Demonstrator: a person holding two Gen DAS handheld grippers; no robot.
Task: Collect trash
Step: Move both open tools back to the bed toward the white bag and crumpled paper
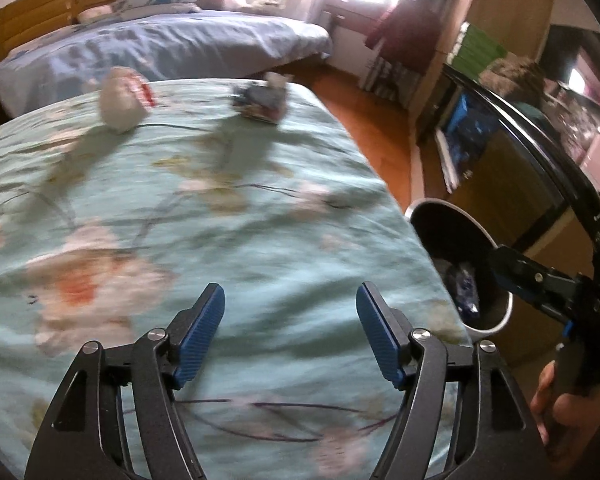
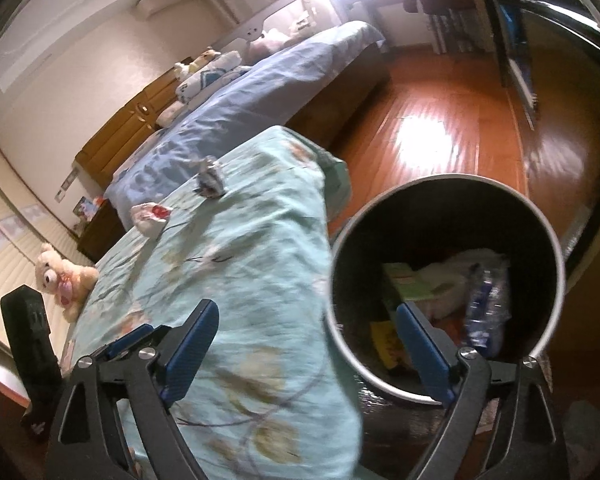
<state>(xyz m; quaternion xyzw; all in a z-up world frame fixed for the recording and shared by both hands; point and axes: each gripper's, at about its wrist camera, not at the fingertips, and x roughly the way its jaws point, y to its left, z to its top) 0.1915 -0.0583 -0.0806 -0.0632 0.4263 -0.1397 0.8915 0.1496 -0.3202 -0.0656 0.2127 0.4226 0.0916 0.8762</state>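
A crumpled white-and-red wrapper (image 1: 122, 98) and a crumpled dark blue wrapper (image 1: 260, 102) lie at the far end of the teal floral bed cover (image 1: 220, 220). Both also show in the right wrist view, the white one (image 2: 151, 218) and the dark one (image 2: 210, 178). My left gripper (image 1: 290, 334) is open and empty above the near part of the cover. My right gripper (image 2: 312, 350) is open and empty, over the rim of the round bin (image 2: 556, 248), which holds a crushed bottle (image 2: 486, 304) and paper scraps. The bin (image 1: 416, 208) stands beside the bed.
A teddy bear (image 2: 62, 276) sits at the bed's left edge. A second bed with blue bedding (image 1: 160, 48) lies behind. Wooden floor (image 2: 440, 120) runs along the right, with shelves (image 1: 480, 120) and a black rail (image 1: 540, 152) beyond the bin.
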